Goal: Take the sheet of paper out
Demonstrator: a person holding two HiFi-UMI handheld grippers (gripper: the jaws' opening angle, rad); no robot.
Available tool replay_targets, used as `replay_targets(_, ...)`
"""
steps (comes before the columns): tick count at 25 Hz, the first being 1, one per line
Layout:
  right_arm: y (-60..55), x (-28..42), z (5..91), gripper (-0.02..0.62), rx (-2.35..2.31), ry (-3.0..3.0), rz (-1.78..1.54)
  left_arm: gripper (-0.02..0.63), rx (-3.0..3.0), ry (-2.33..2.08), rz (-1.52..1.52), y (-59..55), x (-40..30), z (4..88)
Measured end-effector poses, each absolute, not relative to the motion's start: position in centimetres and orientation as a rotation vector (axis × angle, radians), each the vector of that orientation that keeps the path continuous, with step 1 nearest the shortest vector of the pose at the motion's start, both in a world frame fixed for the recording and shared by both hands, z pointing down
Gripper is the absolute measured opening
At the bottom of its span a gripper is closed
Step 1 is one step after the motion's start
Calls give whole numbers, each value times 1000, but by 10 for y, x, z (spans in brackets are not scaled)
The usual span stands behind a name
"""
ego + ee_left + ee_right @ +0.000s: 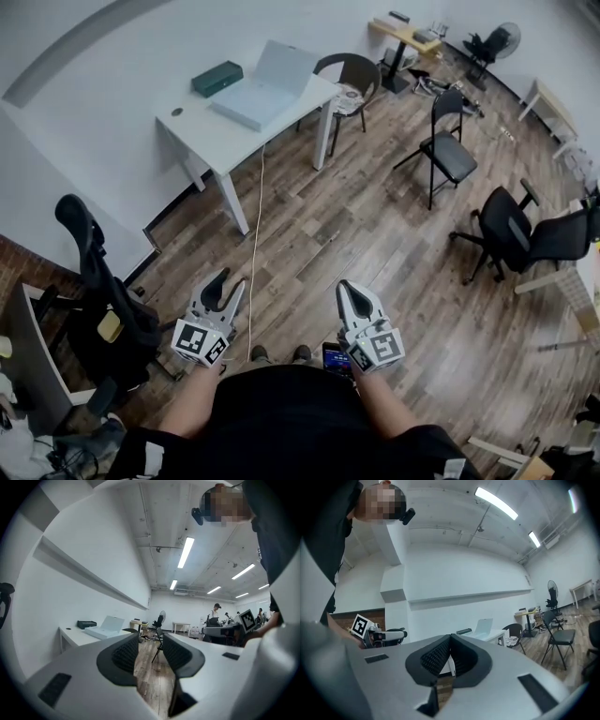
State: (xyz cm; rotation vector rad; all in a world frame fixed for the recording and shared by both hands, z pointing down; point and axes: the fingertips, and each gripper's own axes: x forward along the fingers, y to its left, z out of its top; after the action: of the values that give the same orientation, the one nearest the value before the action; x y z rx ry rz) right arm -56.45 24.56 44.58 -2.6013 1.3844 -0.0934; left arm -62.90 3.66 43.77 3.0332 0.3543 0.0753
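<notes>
The sheet of paper cannot be made out in any view. What does show is a flat, pale blue-grey case (255, 97) with its thin lid propped up, lying on the white worktop (234, 142) against the wall. It is too small and far off to tell what lies inside. Beside it sits a small dark green box (217, 78) with squared edges. Both are well apart from the grippers, with a stretch of brown plank floor (375, 225) between.

The left gripper (228, 287) is held level in front of the person's dark shirt (281, 412), which the bottom edge of the head view cuts off. Its jaws stand wide apart with only floor and distant chairs showing between the ribbed black pads (125, 654). The right gripper (349, 292) is also level. Its own view shows the two ridged pads (436, 657) pressed together at the tips, with nothing between them. Both gripper shells are smooth white plastic, each with a cube of black-and-white square markers.

A black wheeled office chair (98, 300) stands near the left gripper, partly hidden by a brick-faced corner. A thin pale cable (255, 234) runs across the floor from under the worktop. A black folding chair (448, 145) stands further out
</notes>
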Motion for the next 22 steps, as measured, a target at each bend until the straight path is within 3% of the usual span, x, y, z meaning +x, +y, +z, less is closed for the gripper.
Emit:
replay_targets(14, 281, -532, 455, 11, -2575, 1397, -122, 146, 2980, 279, 93, 59, -604, 449)
replay_targets(22, 255, -474, 460, 11, -2650, 1370, -82, 144, 2980, 266, 115, 39, -552, 472)
